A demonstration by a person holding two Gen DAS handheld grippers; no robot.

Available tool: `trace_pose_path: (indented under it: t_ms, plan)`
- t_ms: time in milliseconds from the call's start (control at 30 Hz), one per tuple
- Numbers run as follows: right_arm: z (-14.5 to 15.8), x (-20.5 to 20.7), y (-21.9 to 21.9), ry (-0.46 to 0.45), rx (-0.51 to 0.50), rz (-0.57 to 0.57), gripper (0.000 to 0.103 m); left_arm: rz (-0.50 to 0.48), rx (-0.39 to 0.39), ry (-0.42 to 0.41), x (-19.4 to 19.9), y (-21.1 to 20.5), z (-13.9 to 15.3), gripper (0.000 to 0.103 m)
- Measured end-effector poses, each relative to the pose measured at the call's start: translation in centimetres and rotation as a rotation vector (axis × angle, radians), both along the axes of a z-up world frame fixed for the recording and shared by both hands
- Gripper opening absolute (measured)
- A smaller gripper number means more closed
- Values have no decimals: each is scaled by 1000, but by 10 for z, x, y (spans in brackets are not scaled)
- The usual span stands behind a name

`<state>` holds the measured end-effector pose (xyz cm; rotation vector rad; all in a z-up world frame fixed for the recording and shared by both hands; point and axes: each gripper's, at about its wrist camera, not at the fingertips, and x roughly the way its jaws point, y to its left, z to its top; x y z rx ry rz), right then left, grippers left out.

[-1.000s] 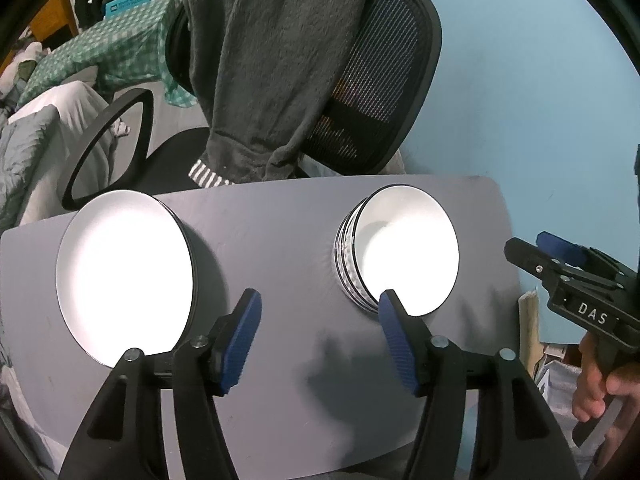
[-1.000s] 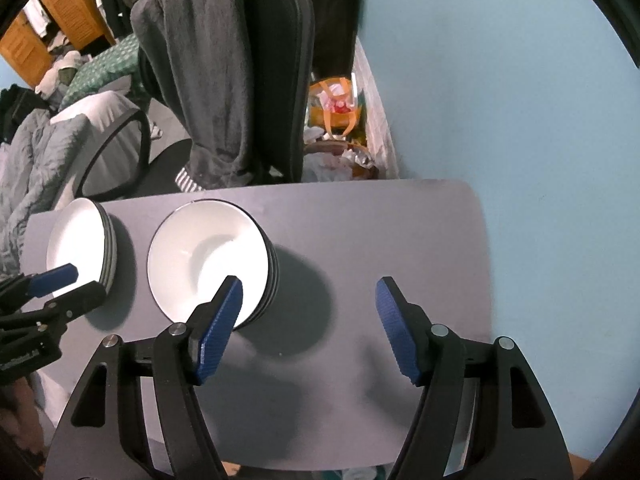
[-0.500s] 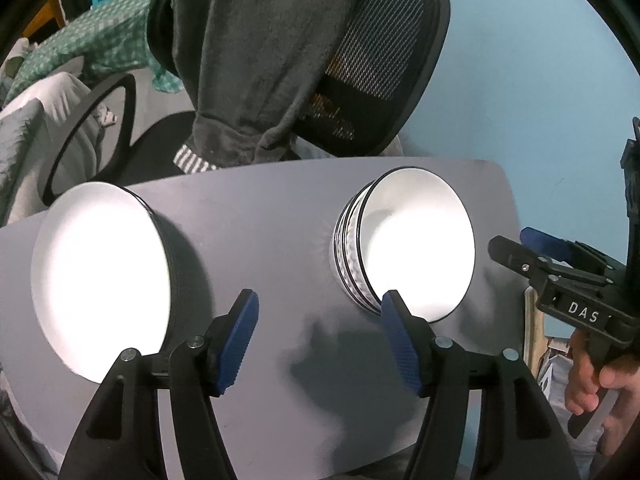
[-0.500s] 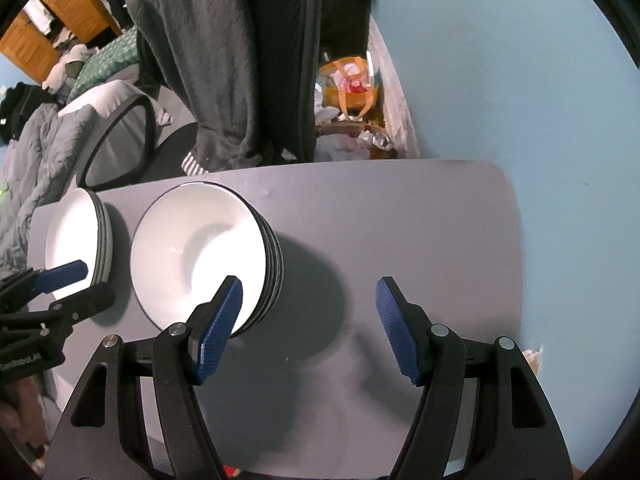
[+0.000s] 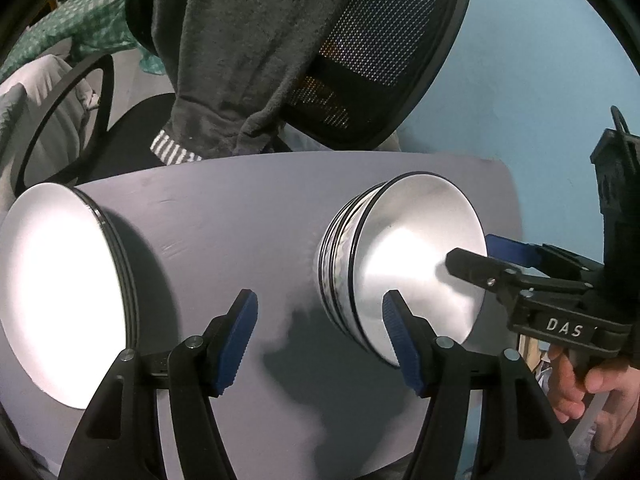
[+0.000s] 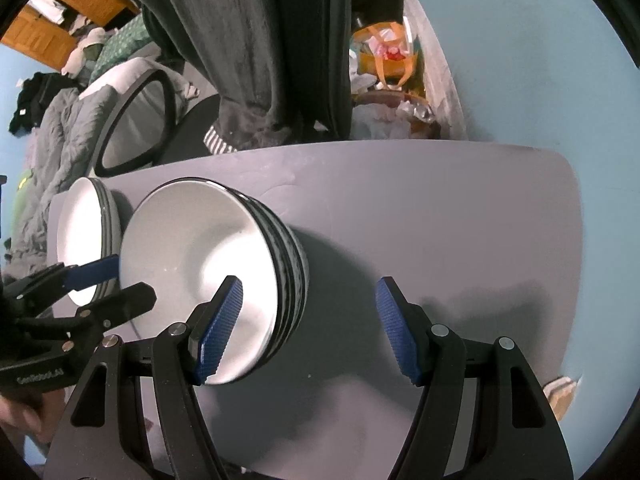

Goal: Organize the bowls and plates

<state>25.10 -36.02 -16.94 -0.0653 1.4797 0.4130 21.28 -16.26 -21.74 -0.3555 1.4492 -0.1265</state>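
Left hand-held gripper (image 5: 318, 342): fingers apart, holding nothing.
Right hand-held gripper (image 6: 308, 330): fingers apart, holding nothing.
Bowls (image 6: 224, 280): your careless nudge could topple the stack.
Plates (image 5: 60, 292): at the tabletop's (image 5: 248, 208) left edge, easily knocked off.

Both wrist views look forward and down, close over the table (image 5: 248, 208); each sees the bowl stack (image 5: 416, 256) and plate stack (image 6: 86, 232).

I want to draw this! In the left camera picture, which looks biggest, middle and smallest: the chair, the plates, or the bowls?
1. Chair, biggest.
2. Plates.
3. Bowls, smallest.
The plates sit nearer the camera's edge, so plates versus bowls is unsure.
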Motion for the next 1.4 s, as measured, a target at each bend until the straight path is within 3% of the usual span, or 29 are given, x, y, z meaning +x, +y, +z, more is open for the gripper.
trace_pose_path:
  t_ms: [567,767,967,1400]
  plan:
    - [-28,11,12,51,-11,80,68,15,-39,94,22,-10,-36,66]
    - [-28,14,14,75,12,102,54,4,-74,100,24,-10,-43,66]
    - [-29,14,22,154,55,136,36,3,-186,115,24,-11,-49,51]
    - [-28,4,35,155,-2,148,32,-56,-129,95,19,-3,-38,39]
